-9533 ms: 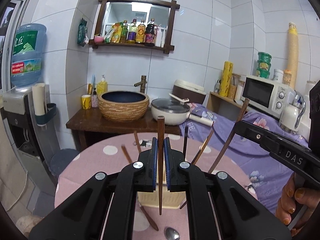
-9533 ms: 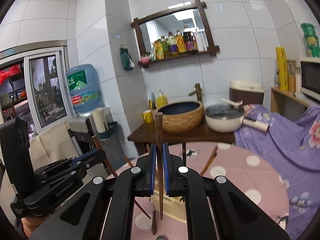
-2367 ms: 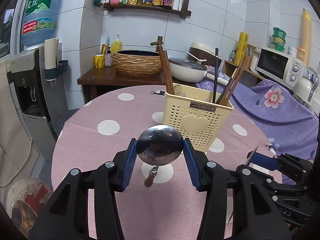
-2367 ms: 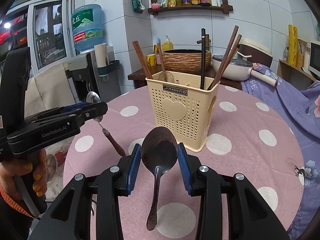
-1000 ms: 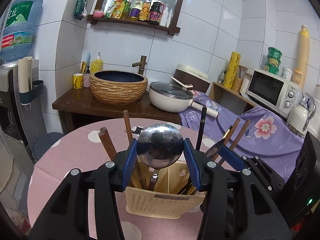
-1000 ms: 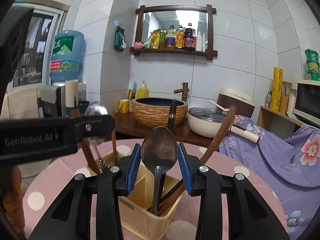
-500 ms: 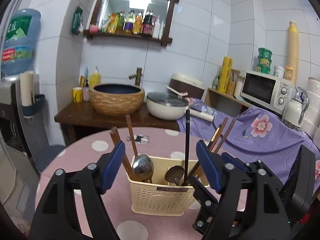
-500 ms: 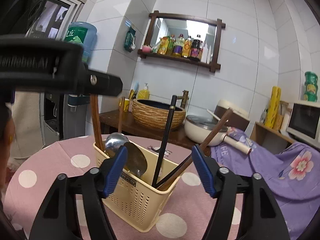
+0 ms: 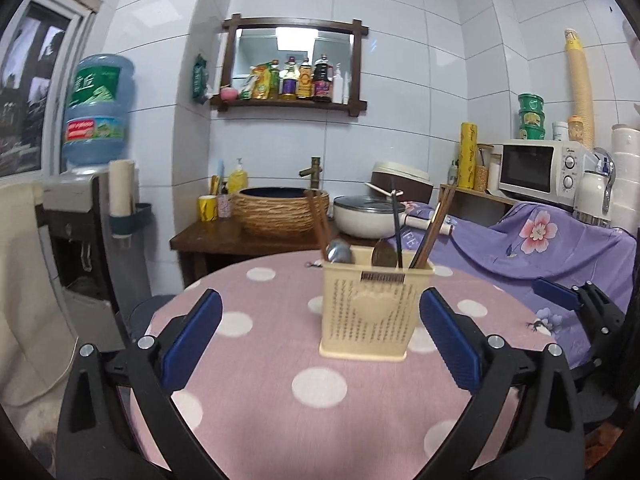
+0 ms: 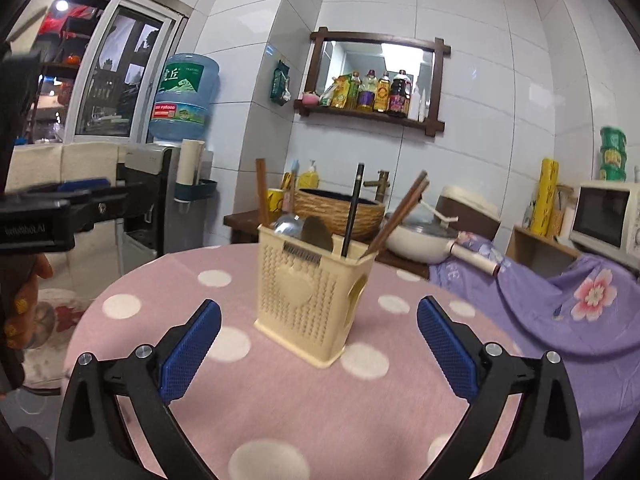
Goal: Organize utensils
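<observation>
A cream perforated utensil basket point(image 9: 372, 312) point(image 10: 312, 292) stands upright on the pink polka-dot table point(image 9: 320, 408) point(image 10: 304, 412). It holds a shiny steel spoon point(image 9: 339, 251) point(image 10: 287, 222), a dark spoon point(image 9: 384, 254) point(image 10: 317, 233), brown chopsticks point(image 9: 434, 226) point(image 10: 400, 212) and a black chopstick point(image 9: 396, 230) point(image 10: 354, 208). My left gripper point(image 9: 320, 344) is wide open and empty, short of the basket. My right gripper point(image 10: 318, 346) is wide open and empty, also short of it.
Behind the table are a wooden stand with a woven basin point(image 9: 280, 212), a white pot point(image 9: 370, 220), a water dispenser point(image 9: 88, 184) at left, and a microwave point(image 9: 540, 172) over purple floral cloth point(image 9: 540, 252) at right. The right gripper shows at the left view's right edge point(image 9: 576, 300).
Both grippers have drawn back and down from the basket, which now looks smaller and farther off. Earlier each let go of a spoon into the basket and opened.
</observation>
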